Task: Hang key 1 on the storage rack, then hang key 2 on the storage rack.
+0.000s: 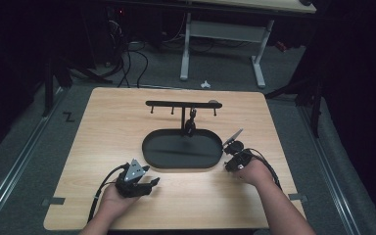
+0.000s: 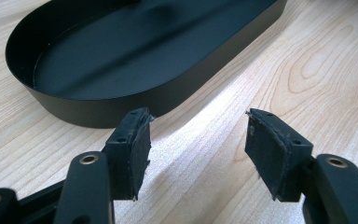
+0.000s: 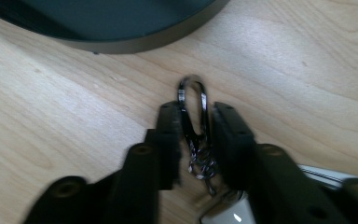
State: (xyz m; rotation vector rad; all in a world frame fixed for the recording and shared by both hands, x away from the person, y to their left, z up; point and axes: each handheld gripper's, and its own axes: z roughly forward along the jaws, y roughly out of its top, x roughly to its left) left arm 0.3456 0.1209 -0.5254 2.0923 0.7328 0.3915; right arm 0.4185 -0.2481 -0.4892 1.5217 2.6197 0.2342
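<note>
A dark metal carabiner clip (image 3: 193,105) with a short chain (image 3: 200,165) lies on the wooden table just right of the black oval tray (image 1: 149,147). My right gripper (image 3: 195,135) is shut on the clip, with its loop sticking out past the fingertips. In the high view the right gripper (image 1: 228,162) sits at the tray's right end. My left gripper (image 1: 152,183) rests near the front edge, open and holding nothing. Its fingertips (image 2: 133,135) point at the tray wall (image 2: 98,109). A black T-shaped hook rack (image 1: 182,104) rises from the tray, with a dark item (image 1: 191,123) hanging from it.
A pale tag (image 3: 223,215) lies at the chain's near end, under the right gripper. Bare wooden table (image 1: 112,112) lies left of and behind the tray. Beyond the table stand a white desk frame (image 1: 186,49) and cables on the floor.
</note>
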